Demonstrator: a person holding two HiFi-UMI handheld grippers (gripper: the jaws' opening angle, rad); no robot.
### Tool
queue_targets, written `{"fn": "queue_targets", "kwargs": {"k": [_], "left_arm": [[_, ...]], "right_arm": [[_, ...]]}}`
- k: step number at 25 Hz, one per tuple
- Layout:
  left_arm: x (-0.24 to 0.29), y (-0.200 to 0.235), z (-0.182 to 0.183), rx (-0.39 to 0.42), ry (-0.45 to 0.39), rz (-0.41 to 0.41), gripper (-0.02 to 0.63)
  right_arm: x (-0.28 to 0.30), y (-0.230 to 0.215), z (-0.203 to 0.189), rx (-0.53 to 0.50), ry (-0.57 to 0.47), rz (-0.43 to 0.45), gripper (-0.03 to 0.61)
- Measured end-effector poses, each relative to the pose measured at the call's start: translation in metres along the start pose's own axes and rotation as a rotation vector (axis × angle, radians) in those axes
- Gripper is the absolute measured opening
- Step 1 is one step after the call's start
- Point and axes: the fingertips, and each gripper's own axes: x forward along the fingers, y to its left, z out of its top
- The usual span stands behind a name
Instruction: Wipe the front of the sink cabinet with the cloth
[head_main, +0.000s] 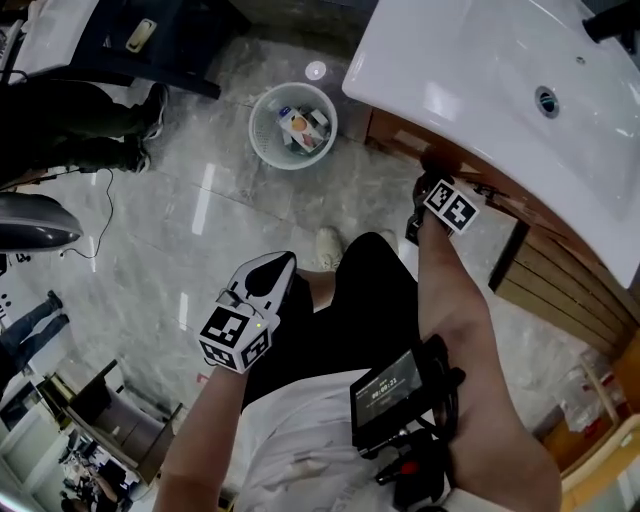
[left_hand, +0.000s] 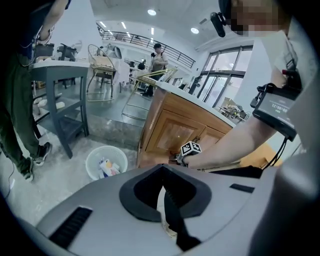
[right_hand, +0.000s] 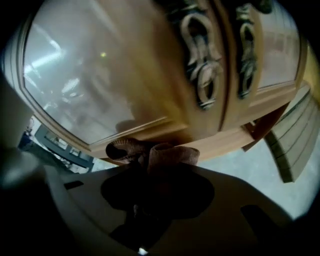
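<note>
The wooden sink cabinet (head_main: 398, 130) stands under a white basin top (head_main: 470, 70). My right gripper (head_main: 432, 196) is pressed up to its front, just below the counter edge. In the right gripper view this gripper (right_hand: 150, 167) is shut on a bunched brown cloth (right_hand: 167, 152), which touches the lower frame of a cabinet door (right_hand: 100, 75) beside two ornate metal handles (right_hand: 200, 65). My left gripper (head_main: 268, 268) hangs over the floor, well away from the cabinet, shut with nothing in it. From the left gripper view (left_hand: 163, 196) the cabinet (left_hand: 172, 131) and the right gripper's marker cube (left_hand: 191, 148) show ahead.
A white wastebasket (head_main: 293, 125) with rubbish stands on the marble floor left of the cabinet. A slatted wooden panel (head_main: 560, 285) continues to the right. A person's dark legs (head_main: 70, 130) and a grey table (left_hand: 55, 70) are at the left.
</note>
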Motion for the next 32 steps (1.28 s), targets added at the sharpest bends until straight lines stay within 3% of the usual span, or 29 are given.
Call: {"fn": "queue_targets", "kwargs": {"k": [5, 10, 14, 21, 32], "left_arm": [[-0.012, 0.011, -0.001, -0.030, -0.012, 0.035, 0.008], [-0.027, 0.027, -0.007, -0.062, -0.027, 0.077, 0.008], [-0.041, 0.035, -0.017, -0.094, -0.034, 0.115, 0.008], [-0.056, 0.026, -0.024, -0.124, -0.018, 0.117, 0.008], [-0.077, -0.021, -0.006, -0.132, 0.005, 0.074, 0.008]], "right_arm": [[0.022, 0.074, -0.021, -0.009, 0.054, 0.225, 0.141], [0.039, 0.127, -0.027, 0.005, 0.075, 0.296, 0.141], [0.046, 0.166, -0.032, 0.074, 0.079, 0.364, 0.141], [0.013, 0.190, -0.013, 0.074, -0.059, 0.331, 0.143], [-0.100, 0.246, 0.044, -0.002, -0.163, 0.411, 0.143]]}}
